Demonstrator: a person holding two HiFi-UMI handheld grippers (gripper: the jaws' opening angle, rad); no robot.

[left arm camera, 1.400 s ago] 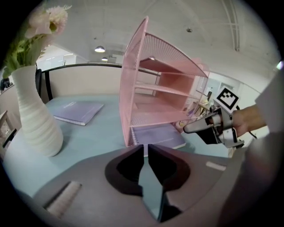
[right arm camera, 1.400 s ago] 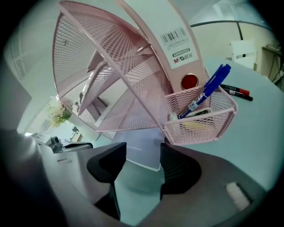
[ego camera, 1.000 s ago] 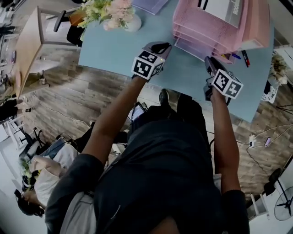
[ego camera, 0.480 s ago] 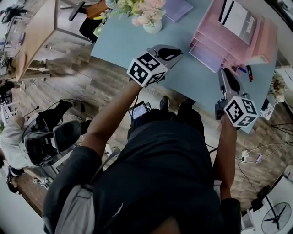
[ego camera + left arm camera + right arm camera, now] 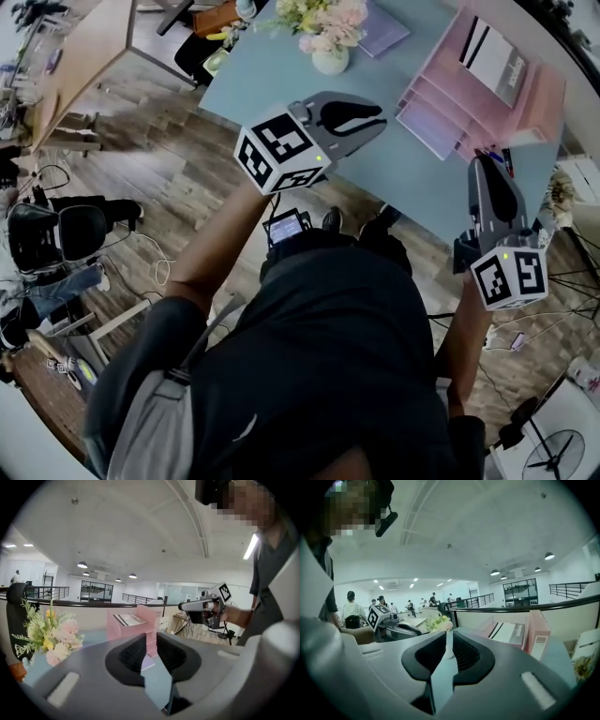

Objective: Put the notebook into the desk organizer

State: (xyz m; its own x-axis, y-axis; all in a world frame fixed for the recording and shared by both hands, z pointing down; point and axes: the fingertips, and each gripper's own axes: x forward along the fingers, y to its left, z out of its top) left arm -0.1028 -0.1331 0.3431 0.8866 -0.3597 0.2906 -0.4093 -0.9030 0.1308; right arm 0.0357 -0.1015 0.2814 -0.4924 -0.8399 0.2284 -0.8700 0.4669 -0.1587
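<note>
The pink desk organizer (image 5: 441,103) stands at the far right of the light blue table (image 5: 281,84). A white and grey notebook (image 5: 494,58) lies in its top tray. It also shows in the left gripper view as notebook (image 5: 128,619) on organizer (image 5: 150,634), and in the right gripper view as notebook (image 5: 509,633). My left gripper (image 5: 378,119) hovers over the table's front edge, shut and empty. My right gripper (image 5: 487,164) hangs by the front right corner, short of the organizer, also shut with nothing between its fingers. The jaws of each (image 5: 152,649) (image 5: 449,649) stand together.
A white vase of pink and yellow flowers (image 5: 328,28) stands at the table's far side, with a purple booklet (image 5: 382,28) beside it. Pens (image 5: 497,159) lie by the organizer's near end. Chairs, bags and cables (image 5: 56,234) sit on the wooden floor. People stand far off (image 5: 351,604).
Both grippers have drawn back from the organizer toward my body and risen. The right one has left the table's surface for the front right corner.
</note>
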